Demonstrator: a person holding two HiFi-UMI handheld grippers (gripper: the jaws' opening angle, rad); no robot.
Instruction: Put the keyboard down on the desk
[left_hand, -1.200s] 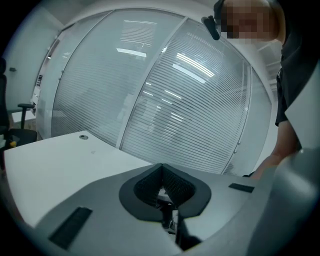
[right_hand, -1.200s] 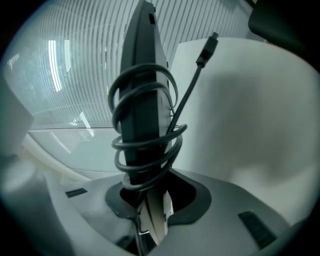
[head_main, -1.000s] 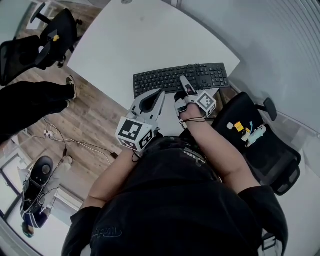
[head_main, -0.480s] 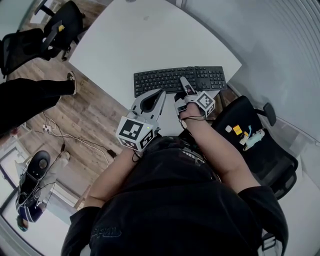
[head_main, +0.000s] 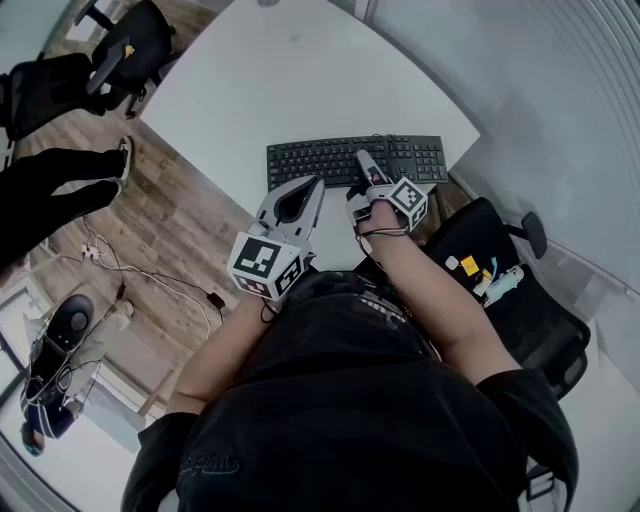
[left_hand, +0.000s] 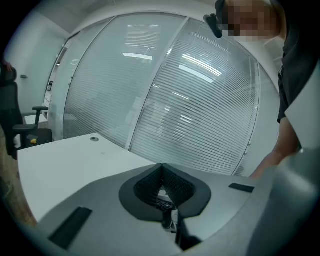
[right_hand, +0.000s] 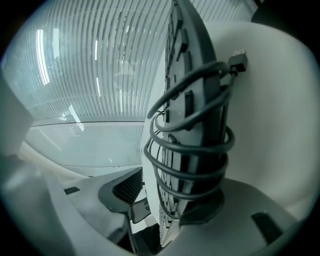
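Note:
A black keyboard lies flat near the front right corner of the white desk. In the right gripper view the keyboard has its grey cable wound round it, the plug sticking out. My right gripper reaches over the keyboard's near edge. Its jaws have just been opening: the keyboard's edge is between them, and the left pad stands off the keys. My left gripper hovers just before the keyboard's left half, shut and empty.
A black office chair with small items on its seat stands right of the desk. More chairs are at the far left. A standing person's leg and loose cables are on the wooden floor to the left.
The keyboard and both hands are almost where they were. The standing person's foot at the left has stepped away from the desk corner.

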